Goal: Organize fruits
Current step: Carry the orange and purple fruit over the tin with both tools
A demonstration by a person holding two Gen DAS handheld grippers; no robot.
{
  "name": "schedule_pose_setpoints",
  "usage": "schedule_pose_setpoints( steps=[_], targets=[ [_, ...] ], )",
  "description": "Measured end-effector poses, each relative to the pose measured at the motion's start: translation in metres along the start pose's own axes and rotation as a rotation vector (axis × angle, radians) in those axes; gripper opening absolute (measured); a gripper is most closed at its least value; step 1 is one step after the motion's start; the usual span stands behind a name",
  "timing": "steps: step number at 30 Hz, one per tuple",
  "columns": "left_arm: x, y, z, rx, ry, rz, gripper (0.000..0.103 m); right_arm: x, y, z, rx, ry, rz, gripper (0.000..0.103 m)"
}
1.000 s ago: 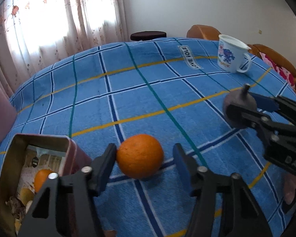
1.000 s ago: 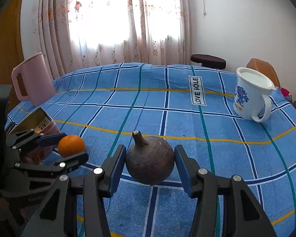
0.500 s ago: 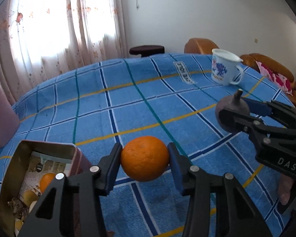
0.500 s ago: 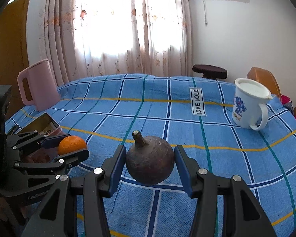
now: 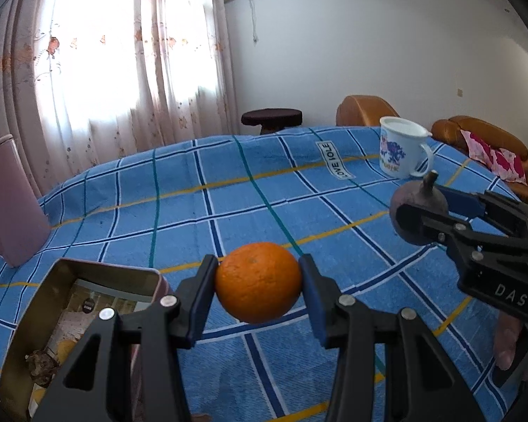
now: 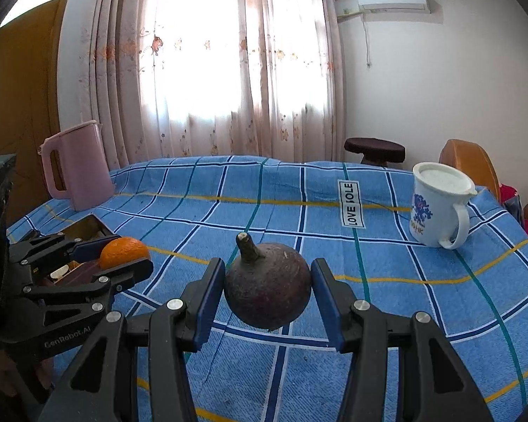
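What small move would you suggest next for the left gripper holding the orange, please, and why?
Probably carry the orange left and over the open tin: the left gripper has just closed on it, and fruit already lies in that tin.

— How much room do I have across the table (image 6: 228, 190)?

— The whole middle of the blue checked cloth lies bare, right to the far edge.

— And the obstacles?

— The pink kettle (image 6: 77, 165) stands at the far left corner, the white mug (image 6: 436, 207) near the right edge. The open tin (image 5: 70, 320) sits at the near left edge, just beside my left gripper (image 5: 258, 281). My right gripper (image 6: 268, 290) hangs close alongside it.
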State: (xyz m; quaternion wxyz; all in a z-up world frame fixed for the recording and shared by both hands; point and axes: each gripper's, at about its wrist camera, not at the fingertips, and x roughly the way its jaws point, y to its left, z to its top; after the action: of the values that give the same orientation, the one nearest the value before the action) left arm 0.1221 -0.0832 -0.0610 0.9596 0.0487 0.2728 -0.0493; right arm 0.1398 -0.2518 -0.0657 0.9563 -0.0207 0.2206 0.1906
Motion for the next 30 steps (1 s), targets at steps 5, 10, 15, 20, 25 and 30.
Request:
schedule_pose_setpoints(
  steps=[5, 10, 15, 20, 25, 30],
  targets=[
    [-0.006, -0.001, -0.001, 0.002, -0.033, 0.009, 0.049, -0.004, 0.002, -0.001, -0.008, -0.024, 0.0, 0.052],
    [-0.012, -0.002, -0.001, 0.009, -0.064, 0.023, 0.049, -0.008, 0.001, -0.001, -0.011, -0.042, 0.0, 0.052],
    [-0.017, -0.002, -0.002, 0.011, -0.086, 0.031, 0.049, -0.012, 0.003, -0.002, -0.019, -0.067, 0.002, 0.052],
    [-0.022, -0.001, -0.003, 0.005, -0.106, 0.036, 0.049, -0.016, 0.004, -0.003, -0.024, -0.086, 0.002, 0.052],
    [-0.025, 0.001, -0.004, -0.002, -0.125, 0.041, 0.049, -0.019, 0.007, -0.003, -0.028, -0.108, 0.0, 0.052],
    [-0.031, 0.0, -0.006, -0.003, -0.148, 0.046, 0.049, -0.025, 0.009, -0.005, -0.036, -0.141, -0.004, 0.052]
  ],
)
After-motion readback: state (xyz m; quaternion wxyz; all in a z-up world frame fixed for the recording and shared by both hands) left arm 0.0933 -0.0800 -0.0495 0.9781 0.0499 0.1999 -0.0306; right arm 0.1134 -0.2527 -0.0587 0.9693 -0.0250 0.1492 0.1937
